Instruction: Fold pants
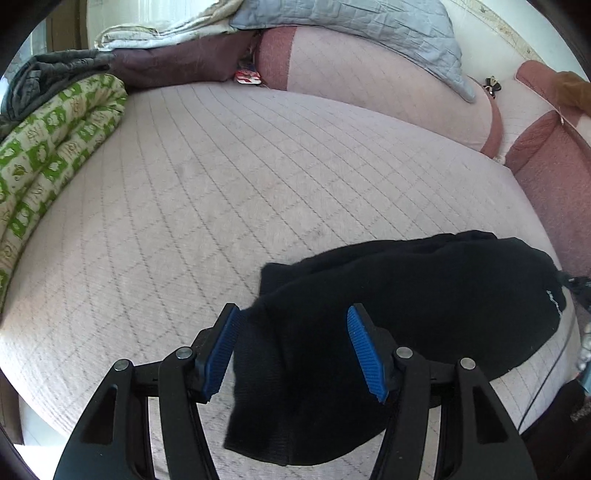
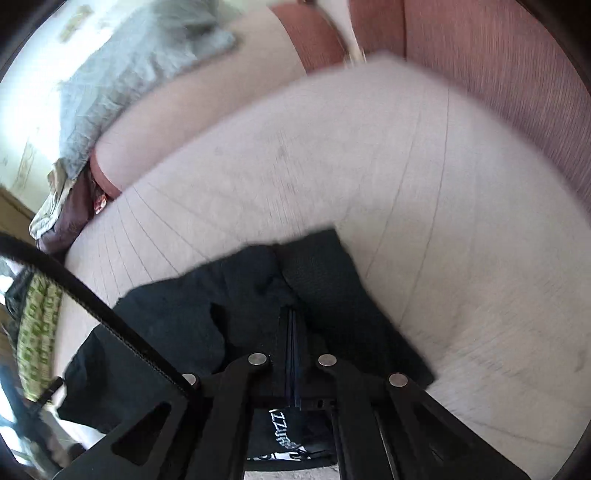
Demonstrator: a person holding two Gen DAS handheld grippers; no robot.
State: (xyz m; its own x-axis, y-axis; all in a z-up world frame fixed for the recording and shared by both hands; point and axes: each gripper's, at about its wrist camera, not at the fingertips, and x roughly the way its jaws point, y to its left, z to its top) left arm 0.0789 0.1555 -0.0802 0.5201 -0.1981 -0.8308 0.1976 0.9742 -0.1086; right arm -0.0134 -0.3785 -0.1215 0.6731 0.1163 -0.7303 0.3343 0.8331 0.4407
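Quilted pale-pink bed (image 1: 229,192), stitched in a diamond grid, serves as the work surface; room bright, backed by pink bolsters. Far left: green-and-cream printed bedding (image 1: 48,147), rolled, with dark grey cloth above it. Rear centre: grey-blue quilted pillow (image 1: 354,22) over a pink bolster (image 1: 388,96). Lower centre: left tool (image 1: 293,350), blue ribbed pads spread wide, holding nothing, poised over the near end of the black pants (image 1: 424,295). Pants lie bunched and partly doubled at the near right of the bed, one ribbed cuff or band hanging between the left tool's pads without being gripped. Right: right tool (image 2: 293,354), pads pressed together on a pinch of the pants fabric; that view is motion-blurred. Step judged: gathering and straightening the garment for a fold, well short of finished. Next move calls for the left tool to close on the near edge so both ends can be drawn flat. Writing: white lettering on the pants below the right tool, inverted and partly hidden, not legible; small pale print near the far right edge, too small to read.
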